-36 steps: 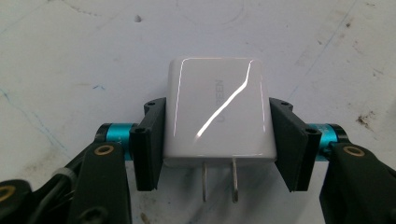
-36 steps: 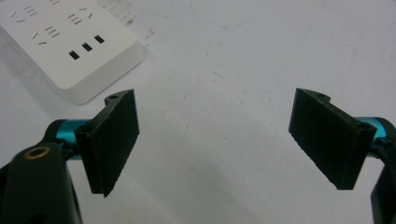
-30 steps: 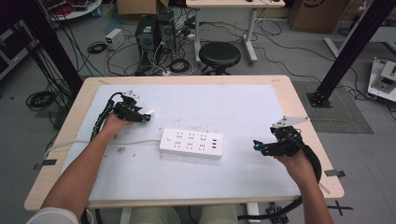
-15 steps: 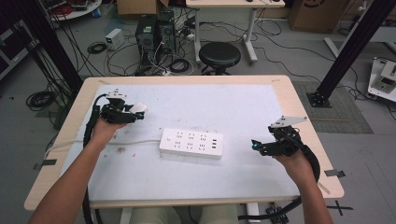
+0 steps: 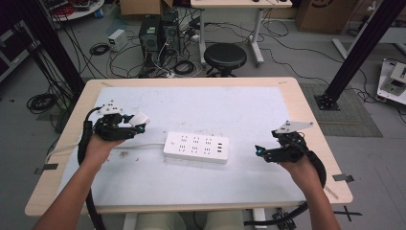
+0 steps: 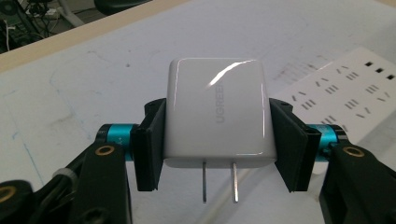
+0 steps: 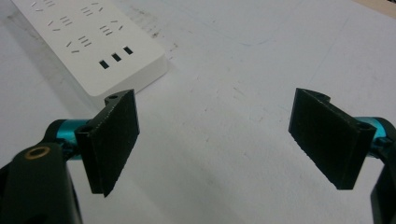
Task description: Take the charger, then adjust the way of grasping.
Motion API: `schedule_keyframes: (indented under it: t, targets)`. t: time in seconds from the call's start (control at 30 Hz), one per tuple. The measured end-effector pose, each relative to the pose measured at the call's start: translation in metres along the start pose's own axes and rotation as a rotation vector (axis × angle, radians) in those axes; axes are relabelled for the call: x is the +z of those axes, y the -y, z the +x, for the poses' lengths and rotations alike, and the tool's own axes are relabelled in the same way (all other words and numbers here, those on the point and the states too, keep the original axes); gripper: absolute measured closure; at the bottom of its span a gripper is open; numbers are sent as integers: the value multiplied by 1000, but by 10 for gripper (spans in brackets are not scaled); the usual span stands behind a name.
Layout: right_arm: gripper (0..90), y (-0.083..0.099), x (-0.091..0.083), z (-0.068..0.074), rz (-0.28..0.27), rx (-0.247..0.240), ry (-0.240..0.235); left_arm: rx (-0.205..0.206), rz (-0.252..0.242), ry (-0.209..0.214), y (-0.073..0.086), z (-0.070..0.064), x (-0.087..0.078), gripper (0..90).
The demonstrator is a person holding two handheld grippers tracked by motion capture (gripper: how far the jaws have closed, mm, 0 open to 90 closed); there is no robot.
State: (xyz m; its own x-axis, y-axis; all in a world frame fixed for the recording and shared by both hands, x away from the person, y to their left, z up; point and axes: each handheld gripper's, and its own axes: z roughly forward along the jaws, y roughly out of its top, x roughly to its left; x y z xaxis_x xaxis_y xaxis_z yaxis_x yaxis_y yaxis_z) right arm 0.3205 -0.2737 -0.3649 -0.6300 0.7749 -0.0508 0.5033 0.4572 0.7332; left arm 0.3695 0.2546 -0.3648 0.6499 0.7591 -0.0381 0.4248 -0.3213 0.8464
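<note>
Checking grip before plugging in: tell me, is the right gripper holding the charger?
No: the right gripper is open and empty, while the charger sits clamped in the left gripper.

obstacle: power strip (image 5: 196,147) (mid-table) | free: white mat (image 5: 249,108) around it

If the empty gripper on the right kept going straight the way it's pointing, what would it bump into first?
Most likely the white rectangular power strip. The open right gripper points left across the white table mat toward the strip's near end, with bare mat between them. Its height above the table is unclear, so it might pass over the strip.
</note>
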Motion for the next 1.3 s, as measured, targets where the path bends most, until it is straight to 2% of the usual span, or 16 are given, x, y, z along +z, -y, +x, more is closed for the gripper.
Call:
schedule_keyframes:
  t: [0.03,0.07,0.1,0.27,0.37,0.4,0.43,0.47,0.5,0.57,0.67,0.73,0.8,1.03,1.13,1.3]
  targets:
    - [164,0,0,0,-4,-3,-3,5,-13,7,3,-7,-5,427]
    - [164,0,0,1,-9,-1,-6,5,-13,7,3,-7,-5,427]
    - [164,0,-1,2,-10,-7,-6,9,-29,20,6,-16,-10,427]
    - [164,0,-1,5,-10,-22,-13,18,-59,54,11,-27,-16,427]
    - [164,-2,1,7,-12,-29,-22,65,-93,97,12,-39,-21,426]
    - [164,-2,1,7,-10,-39,-24,65,-93,97,12,-39,-21,426]
    - [164,-3,1,7,-10,-34,-24,105,-114,113,12,-43,-22,426]
    - [164,-3,1,7,-10,-38,-26,105,-114,113,12,-43,-22,426]
    - [164,-4,2,6,-11,-45,-27,134,-136,124,11,-50,-23,426]
    - [164,-4,2,7,-10,-35,-30,137,-138,132,11,-51,-23,426]
    - [164,-5,1,8,-18,-39,-33,170,-137,155,10,-58,-22,426]
    - [164,-5,1,8,-27,-45,-35,168,-142,159,10,-59,-22,426]
    - [164,-5,1,11,-20,-30,-54,174,-146,166,9,-62,-22,426]
    - [164,-8,7,17,16,-36,-88,230,-144,202,8,-72,-21,425]
    - [164,-10,10,22,30,-44,-102,240,-148,216,9,-75,-21,425]
    - [164,-15,13,29,39,-42,-139,291,-150,249,6,-83,-18,425]
